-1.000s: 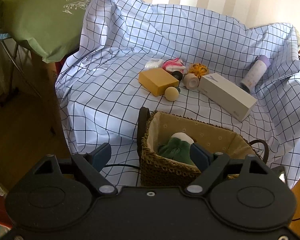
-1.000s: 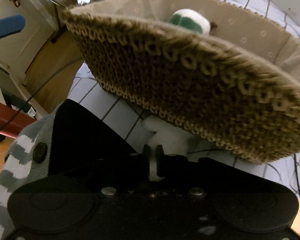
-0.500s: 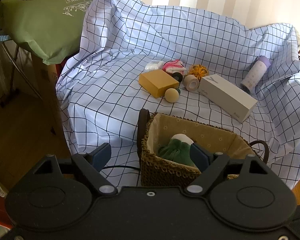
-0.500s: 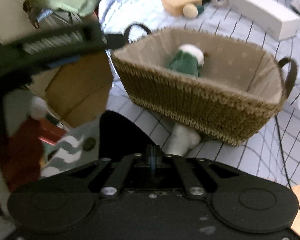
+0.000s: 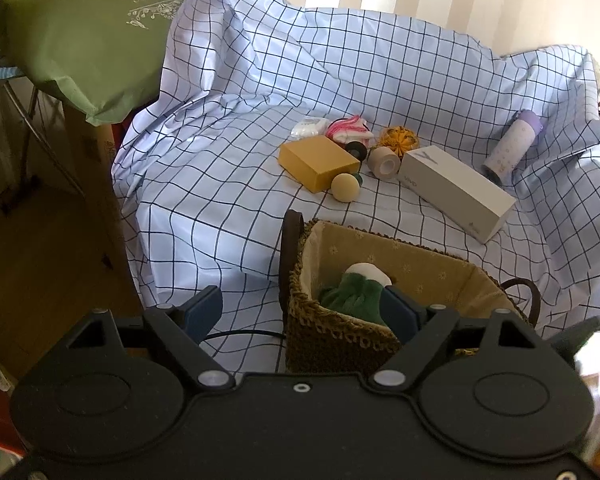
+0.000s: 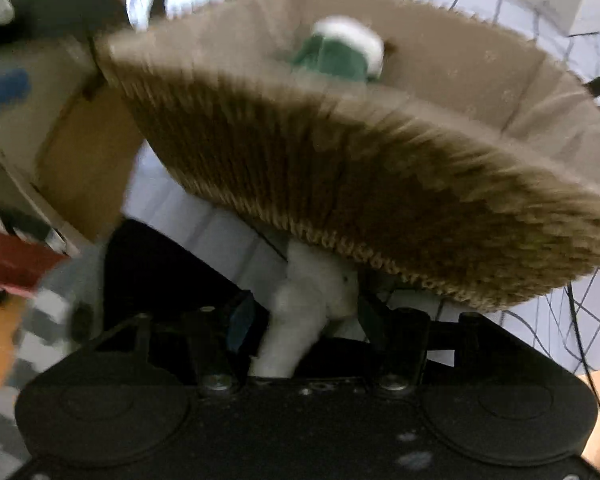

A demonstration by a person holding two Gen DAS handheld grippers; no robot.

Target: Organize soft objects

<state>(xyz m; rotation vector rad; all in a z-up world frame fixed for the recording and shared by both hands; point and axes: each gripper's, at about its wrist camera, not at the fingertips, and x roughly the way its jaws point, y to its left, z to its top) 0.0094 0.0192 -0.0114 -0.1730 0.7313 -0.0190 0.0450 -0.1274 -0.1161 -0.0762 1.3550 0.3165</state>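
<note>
Meanwhile, the left wrist view is unchanged: the left gripper [image 5: 300,314] hovers with fingers apart before the woven basket [image 5: 340,344], green plush [image 5: 354,294] inside. From the right wrist view, the right gripper [image 6: 304,316], pinched shut half a second ago, has parted around the white soft piece [image 6: 300,320] below the basket's wall; whether it grips it I cannot tell, so this one is not yet binned.

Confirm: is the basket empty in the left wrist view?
No, a green and white plush lies inside the woven basket.
</note>
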